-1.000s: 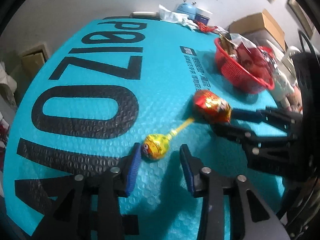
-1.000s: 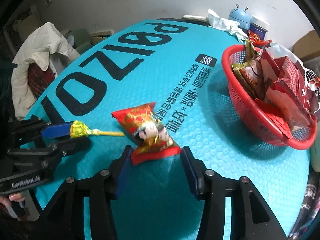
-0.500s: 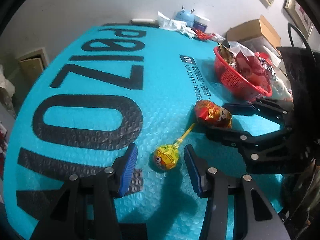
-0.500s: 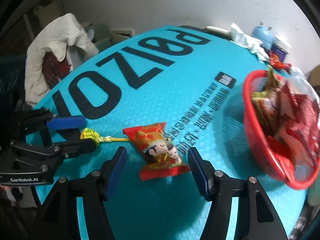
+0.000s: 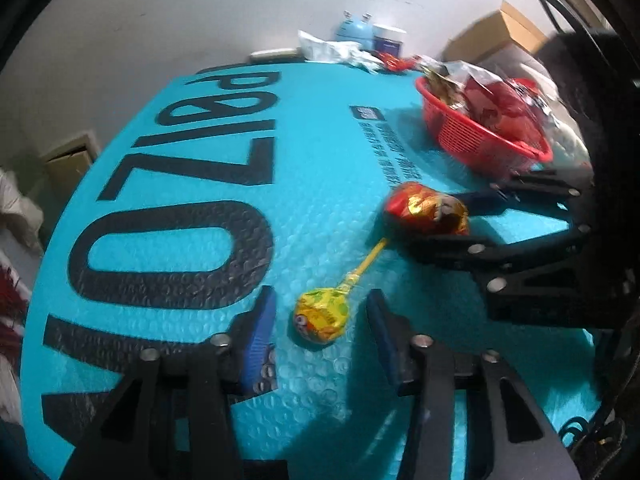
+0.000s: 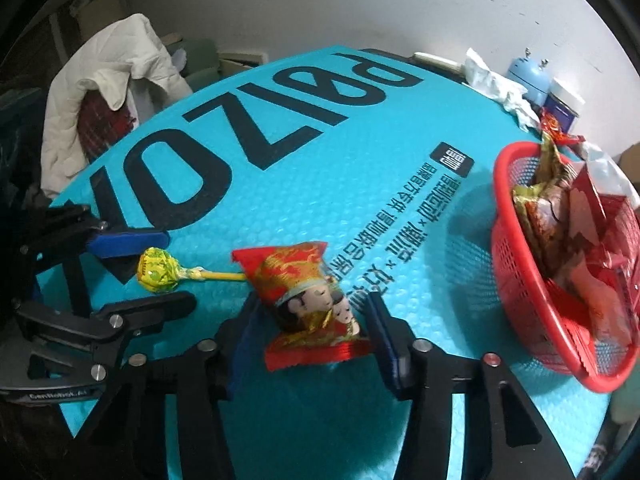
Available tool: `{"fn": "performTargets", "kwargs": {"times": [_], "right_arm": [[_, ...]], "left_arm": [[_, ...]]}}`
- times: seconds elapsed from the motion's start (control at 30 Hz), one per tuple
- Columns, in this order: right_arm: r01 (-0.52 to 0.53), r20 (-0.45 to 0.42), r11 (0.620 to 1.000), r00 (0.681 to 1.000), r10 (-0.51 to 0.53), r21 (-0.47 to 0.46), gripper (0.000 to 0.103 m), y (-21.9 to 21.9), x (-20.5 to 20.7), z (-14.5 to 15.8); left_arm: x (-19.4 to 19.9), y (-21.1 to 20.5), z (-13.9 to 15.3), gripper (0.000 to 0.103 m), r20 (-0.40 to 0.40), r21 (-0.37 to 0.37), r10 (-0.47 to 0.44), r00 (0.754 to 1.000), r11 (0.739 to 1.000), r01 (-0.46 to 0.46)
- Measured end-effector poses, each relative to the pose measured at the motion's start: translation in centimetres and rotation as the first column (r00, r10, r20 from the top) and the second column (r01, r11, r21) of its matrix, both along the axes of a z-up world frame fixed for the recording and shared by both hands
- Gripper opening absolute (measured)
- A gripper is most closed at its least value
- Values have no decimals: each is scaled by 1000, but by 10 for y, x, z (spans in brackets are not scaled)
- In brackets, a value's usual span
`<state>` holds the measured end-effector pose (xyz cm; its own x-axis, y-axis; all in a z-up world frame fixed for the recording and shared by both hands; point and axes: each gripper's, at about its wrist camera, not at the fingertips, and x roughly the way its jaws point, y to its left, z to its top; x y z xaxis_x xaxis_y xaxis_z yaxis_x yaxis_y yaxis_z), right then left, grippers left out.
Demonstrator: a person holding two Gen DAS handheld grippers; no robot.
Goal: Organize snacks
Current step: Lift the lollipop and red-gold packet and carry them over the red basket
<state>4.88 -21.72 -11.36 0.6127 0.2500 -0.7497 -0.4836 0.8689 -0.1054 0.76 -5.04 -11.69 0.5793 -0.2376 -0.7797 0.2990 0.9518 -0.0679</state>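
On the teal mat (image 5: 320, 152) a yellow lollipop (image 5: 320, 316) lies between the blue pads of my left gripper (image 5: 320, 332). Its jaws are closing, with a gap still showing on each side of the sweet. Its stick points toward a red and gold snack packet (image 6: 308, 300). My right gripper (image 6: 310, 320) is closing on that packet, and both pads meet its sides. From the left wrist view the right gripper (image 5: 452, 220) straddles the packet (image 5: 426, 210). The right wrist view shows the left gripper (image 6: 156, 272) around the lollipop (image 6: 158, 272).
A red mesh basket (image 6: 516, 272) (image 5: 480, 148) full of snack packets stands on the mat's right side. At the far edge are crumpled white paper (image 6: 496, 84), a blue pot (image 6: 528, 72) and a jar. A white jacket (image 6: 100, 80) hangs beyond the left edge.
Both pairs of jaws widened half a second ago and have now narrowed around their sweets. The right pads now reach the packet. Neither sweet has shifted on the mat.
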Motion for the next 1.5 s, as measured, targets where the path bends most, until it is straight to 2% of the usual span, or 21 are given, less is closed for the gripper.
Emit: {"fn": "performTargets", "kwargs": {"times": [0.07,0.43,0.7,1.03,1.5], "right_arm": [[14,-2,1000,1000,-14,11,39,-5,-1,1],[41,-8,997,999,-40,70,35,-15,-22,3],[54,11,995,998,-55,79,35,-18,-42,3],[56,50,992,997,-62,116,35,-25,-77,13],[129,108,977,983,-149,167,35,-59,-121,32]], "left_arm": [[0,5,1,25,-2,-8,22,1000,1000,-22],[-11,8,3,25,-65,-91,45,997,995,-51],[-22,8,4,24,-102,-145,51,993,987,-66],[-43,1,22,25,-51,-160,35,998,986,-43],[-64,-37,52,25,26,-212,-85,996,973,89]]}}
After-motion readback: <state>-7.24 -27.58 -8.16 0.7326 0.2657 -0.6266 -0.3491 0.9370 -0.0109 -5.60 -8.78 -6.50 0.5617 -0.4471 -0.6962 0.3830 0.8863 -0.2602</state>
